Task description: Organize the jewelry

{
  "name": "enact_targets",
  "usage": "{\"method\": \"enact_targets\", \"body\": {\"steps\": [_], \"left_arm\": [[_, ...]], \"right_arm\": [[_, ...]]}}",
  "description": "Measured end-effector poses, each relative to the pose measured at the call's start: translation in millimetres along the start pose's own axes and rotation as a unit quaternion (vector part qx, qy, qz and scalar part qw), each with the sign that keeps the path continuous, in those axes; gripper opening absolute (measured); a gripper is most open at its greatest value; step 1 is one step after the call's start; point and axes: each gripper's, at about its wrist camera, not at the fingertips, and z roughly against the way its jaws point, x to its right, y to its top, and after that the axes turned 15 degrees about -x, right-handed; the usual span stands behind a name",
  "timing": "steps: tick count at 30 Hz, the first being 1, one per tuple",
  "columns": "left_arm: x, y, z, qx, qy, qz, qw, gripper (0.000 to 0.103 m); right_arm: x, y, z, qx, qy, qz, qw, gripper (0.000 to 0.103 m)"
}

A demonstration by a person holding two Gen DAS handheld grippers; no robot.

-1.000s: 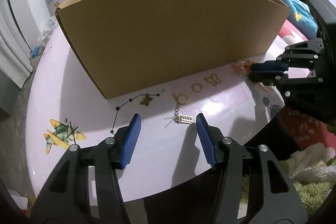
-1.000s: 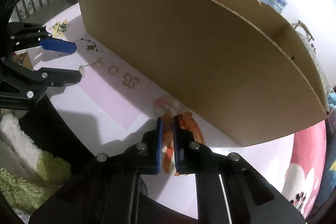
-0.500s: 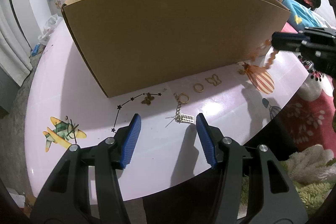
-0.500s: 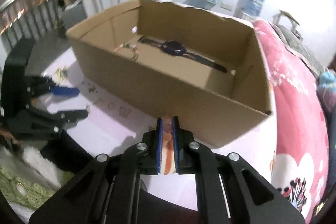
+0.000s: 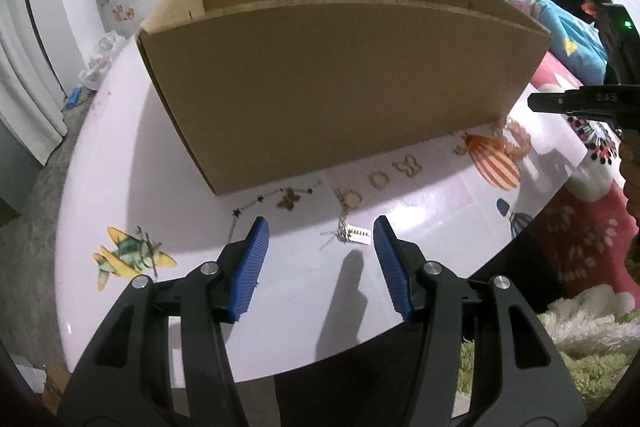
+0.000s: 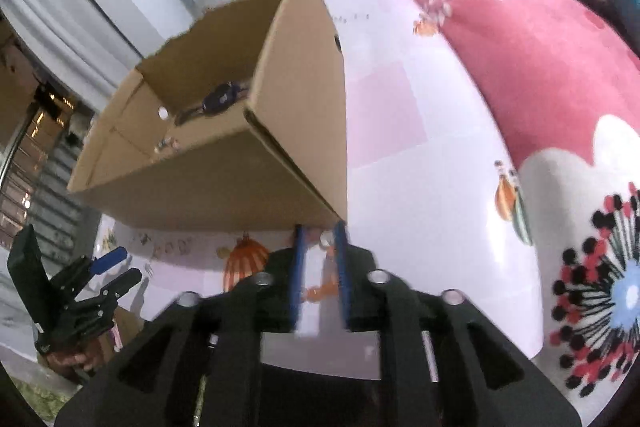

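Observation:
A large cardboard box [image 5: 340, 79] stands on the pale pink round table [image 5: 160, 167]. Along its near wall lie a black star chain with a butterfly pendant [image 5: 287, 201], a key ring with chain and tag [image 5: 350, 211], a gold ring [image 5: 379, 179] and a gold butterfly [image 5: 408, 166]. My left gripper [image 5: 321, 223] hovers open and empty in front of them. My right gripper [image 6: 319, 227] is by the box's right corner with its jaws opening. The orange beaded bracelet [image 5: 516, 139] shows blurred just below it, loose between the pads [image 6: 322, 289]. A dark watch [image 6: 220, 99] lies inside the box.
Printed stickers mark the table: an aeroplane [image 5: 128, 259] and a striped balloon [image 5: 494, 163]. A red flowered blanket [image 6: 520, 47] lies past the right edge of the table. A green shaggy rug [image 5: 580, 347] covers the floor below. A person's hand [image 6: 68, 359] grips the left tool.
The right gripper lifted the orange bracelet off the table, swung right around the box corner while rolling, and its jaws have now parted. The left gripper stayed put.

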Motion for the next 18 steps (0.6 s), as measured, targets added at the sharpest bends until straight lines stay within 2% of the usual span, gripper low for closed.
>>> {"method": "enact_targets", "body": {"steps": [7,18], "left_arm": [[-8,13,13,0.03,0.007,0.001,0.9995,0.052],[-16,34,14,0.051,0.005,0.009,0.9986,0.052]], "right_arm": [[-34,7,-5,-0.002,0.078,0.046,0.996,0.021],[-33,26,-11,0.008,0.095,0.028,0.995,0.022]]}}
